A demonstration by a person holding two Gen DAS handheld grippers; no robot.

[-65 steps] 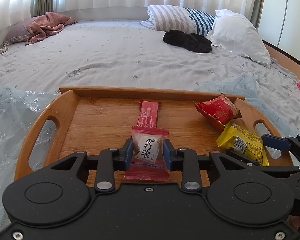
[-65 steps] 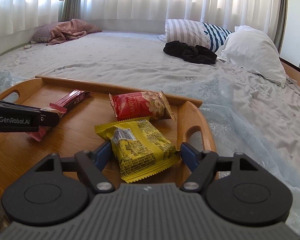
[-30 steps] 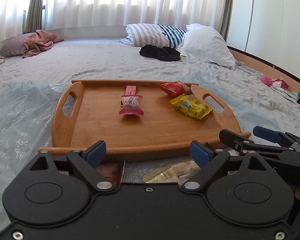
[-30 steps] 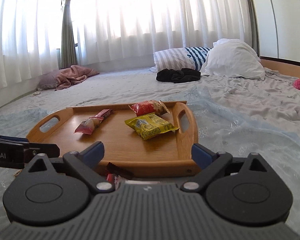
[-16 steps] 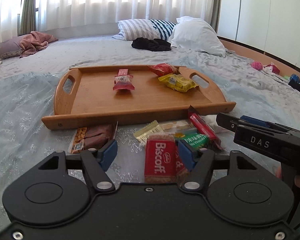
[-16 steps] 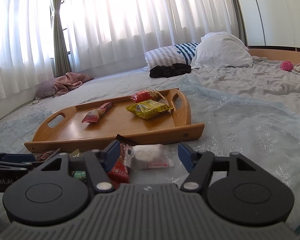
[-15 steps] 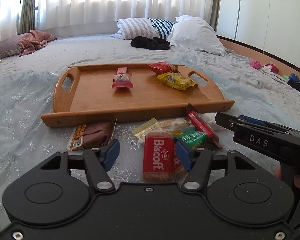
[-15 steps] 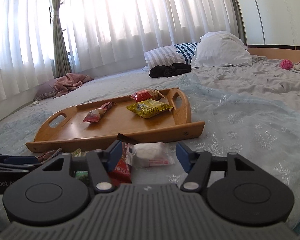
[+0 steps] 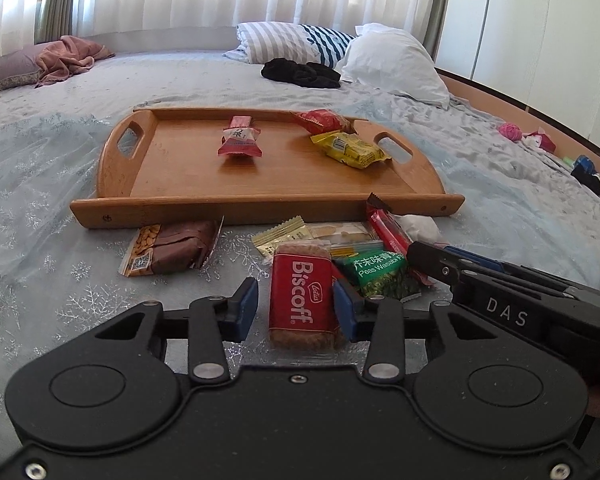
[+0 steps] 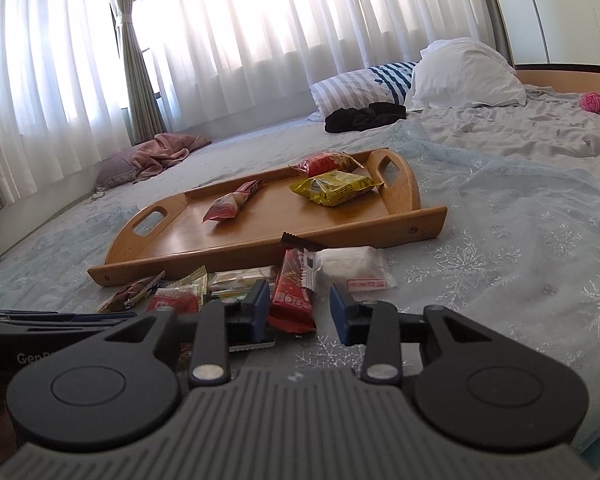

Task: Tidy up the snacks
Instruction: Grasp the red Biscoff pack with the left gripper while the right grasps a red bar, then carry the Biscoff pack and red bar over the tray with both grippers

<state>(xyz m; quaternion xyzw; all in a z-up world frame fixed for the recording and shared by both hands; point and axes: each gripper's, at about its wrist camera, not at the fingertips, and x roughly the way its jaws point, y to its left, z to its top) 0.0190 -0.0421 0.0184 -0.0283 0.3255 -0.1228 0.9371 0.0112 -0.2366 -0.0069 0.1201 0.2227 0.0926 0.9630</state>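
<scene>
Left wrist view: left gripper [image 9: 295, 309] jaws closing around Biscoff [image 9: 301, 305], gaps remaining; right gripper [image 10: 299, 312] closing around red bar [image 10: 293, 293], not pinching. Overlapping pea pack [image 9: 379, 273] may drag along.

One oblong wooden tray with cut-out handles [image 9: 112, 168] carries four snack packets: two red-and-white [image 9: 240, 142], one red crinkled bag [image 9: 320, 120], one yellow bag [image 9: 350, 150]. Loose on the bed by the tray's near edge lie about seven wrapped snacks [image 9: 300, 296] (overlapping, so uncertain).
</scene>
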